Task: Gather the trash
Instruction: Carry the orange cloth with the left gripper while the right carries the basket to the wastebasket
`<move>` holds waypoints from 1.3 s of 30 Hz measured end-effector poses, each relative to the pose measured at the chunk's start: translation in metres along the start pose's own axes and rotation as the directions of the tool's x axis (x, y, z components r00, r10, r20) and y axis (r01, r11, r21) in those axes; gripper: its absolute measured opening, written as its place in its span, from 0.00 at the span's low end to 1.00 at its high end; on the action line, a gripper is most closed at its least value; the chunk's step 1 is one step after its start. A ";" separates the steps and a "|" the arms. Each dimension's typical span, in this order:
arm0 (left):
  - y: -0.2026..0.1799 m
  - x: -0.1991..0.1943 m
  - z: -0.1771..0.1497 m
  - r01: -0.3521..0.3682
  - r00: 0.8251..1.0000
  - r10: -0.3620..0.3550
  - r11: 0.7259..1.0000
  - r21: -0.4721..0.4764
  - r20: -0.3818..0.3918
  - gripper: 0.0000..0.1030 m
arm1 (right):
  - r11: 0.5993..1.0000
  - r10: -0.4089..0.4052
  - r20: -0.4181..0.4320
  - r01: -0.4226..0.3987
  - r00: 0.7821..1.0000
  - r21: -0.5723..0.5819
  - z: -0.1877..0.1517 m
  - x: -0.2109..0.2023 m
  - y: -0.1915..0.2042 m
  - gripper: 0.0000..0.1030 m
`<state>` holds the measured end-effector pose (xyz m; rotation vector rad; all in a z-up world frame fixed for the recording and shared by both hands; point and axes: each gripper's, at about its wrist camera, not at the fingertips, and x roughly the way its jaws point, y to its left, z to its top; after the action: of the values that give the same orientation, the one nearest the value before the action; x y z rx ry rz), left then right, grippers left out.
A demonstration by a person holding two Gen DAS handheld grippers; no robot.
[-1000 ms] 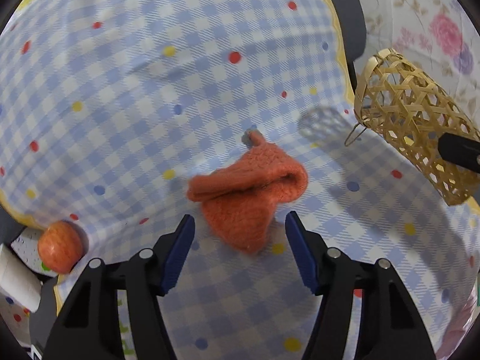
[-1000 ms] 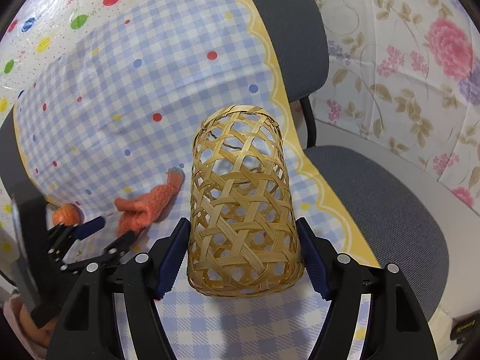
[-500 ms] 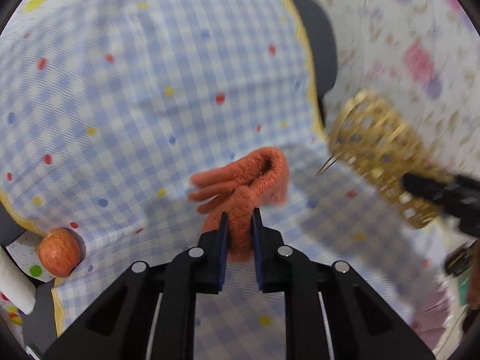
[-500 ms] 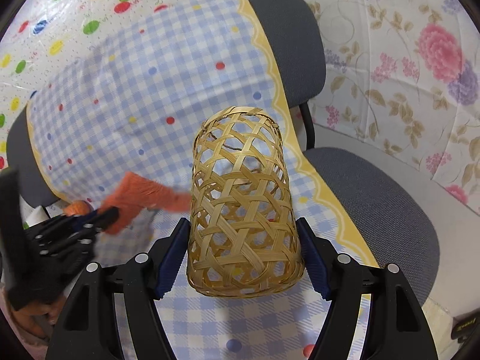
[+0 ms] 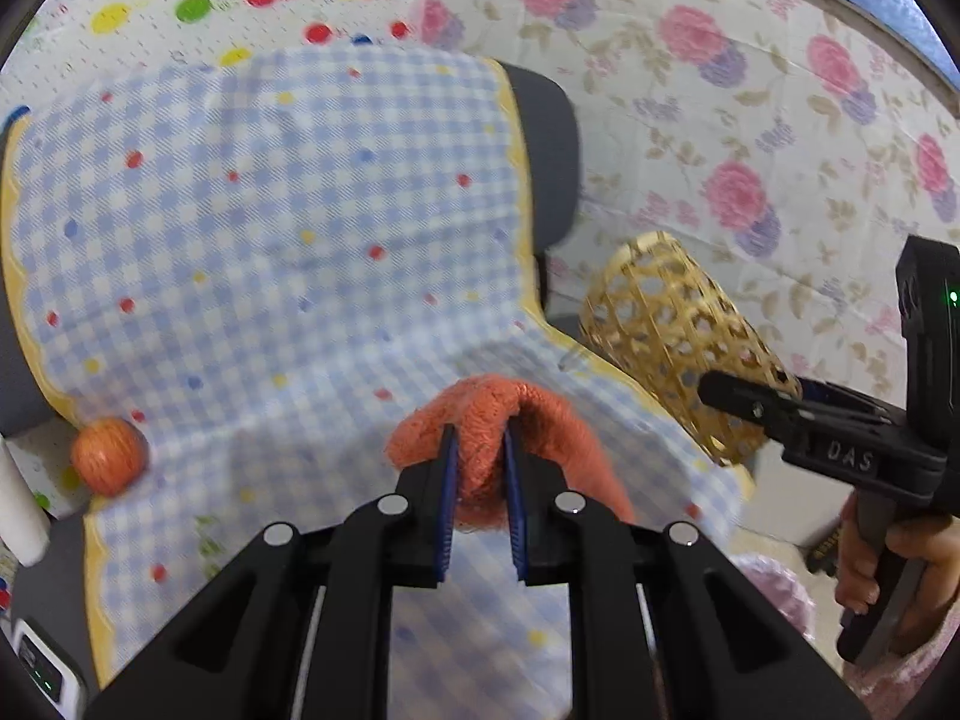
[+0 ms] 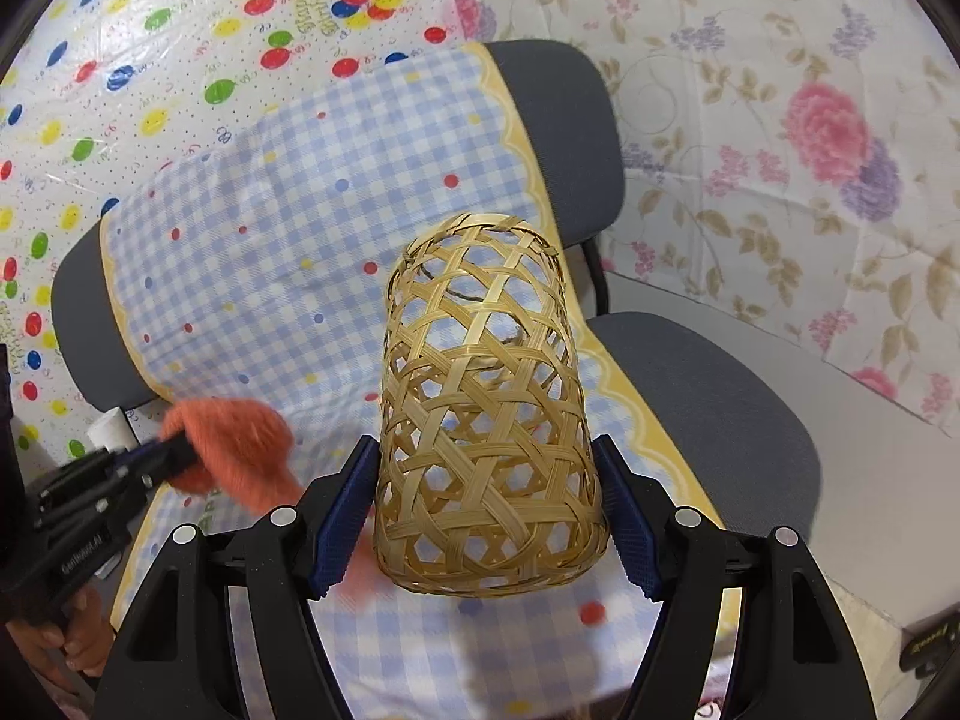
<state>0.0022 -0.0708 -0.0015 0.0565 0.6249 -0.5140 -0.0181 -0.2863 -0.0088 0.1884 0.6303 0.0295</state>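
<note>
My left gripper (image 5: 480,450) is shut on an orange knitted glove (image 5: 540,420) and holds it lifted above the checked blue cloth (image 5: 270,240). The glove hangs over both pads. My right gripper (image 6: 489,498) is shut on a woven bamboo basket (image 6: 480,390), held sideways with its open mouth pointing away from me. In the left wrist view the basket (image 5: 678,330) is to the right of the glove, mouth toward the cloth. In the right wrist view the glove (image 6: 234,444) is left of the basket, close to its side.
The checked cloth covers a grey office chair (image 6: 690,396). An orange-red fruit (image 5: 108,456) lies at the cloth's left edge beside a white cylinder (image 5: 18,510). Floral sheeting (image 5: 750,150) and balloon-print sheeting (image 6: 150,60) hang behind.
My left gripper closed on the glove and lifted it off the cloth, rising and moving toward the basket. My right gripper kept the basket held and rose a little.
</note>
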 end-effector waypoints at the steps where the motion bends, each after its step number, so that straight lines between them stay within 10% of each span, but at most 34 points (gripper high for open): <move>1: -0.004 -0.002 -0.002 0.019 1.000 -0.019 1.000 0.000 -0.007 0.12 | 1.000 -0.008 0.003 0.008 1.000 0.003 -0.003 -0.007 -0.003 0.69; 23: -0.169 -0.011 -0.050 0.331 0.943 -0.322 0.912 0.242 -0.077 0.12 | 0.946 -0.302 0.018 0.298 0.953 0.127 -0.098 -0.140 -0.087 0.69; 39: -0.247 0.019 -0.077 0.442 0.895 -0.387 0.836 0.324 -0.223 0.18 | 0.885 -0.388 -0.009 0.375 0.922 0.277 -0.144 -0.187 -0.141 0.71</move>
<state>-0.1446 -0.2791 -0.0502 0.3228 0.6827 -1.0591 -0.2580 -0.4167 -0.0403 0.3286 0.6144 -0.4462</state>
